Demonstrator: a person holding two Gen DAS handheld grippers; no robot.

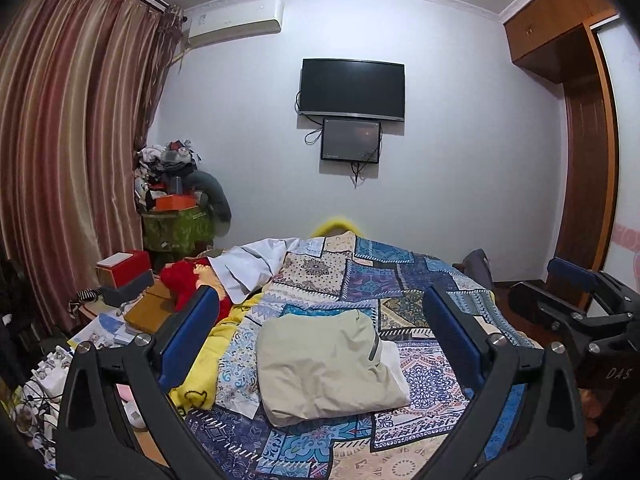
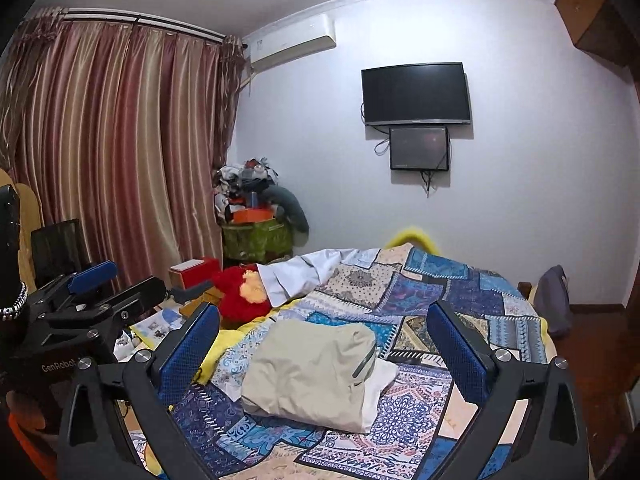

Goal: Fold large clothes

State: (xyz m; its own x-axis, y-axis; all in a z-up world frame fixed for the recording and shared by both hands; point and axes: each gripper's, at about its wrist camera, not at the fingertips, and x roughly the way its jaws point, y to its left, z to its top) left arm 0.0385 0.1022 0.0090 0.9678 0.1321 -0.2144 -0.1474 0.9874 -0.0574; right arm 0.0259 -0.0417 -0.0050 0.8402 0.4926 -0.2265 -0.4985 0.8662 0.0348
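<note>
Trouble may come from the loose white layer under the folded beige garment (image 1: 328, 364), which lies on the patchwork bedspread (image 1: 404, 280) just in front of both claws. The left claw (image 1: 320, 328) and the right claw (image 2: 324, 344) are both spread wide and hold nothing. If one pad catches that layer, I think the bundle will open again.

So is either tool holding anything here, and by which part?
Nothing is held. Left tool and right tool both stand open, apart from the folded beige garment on the bed.
</note>
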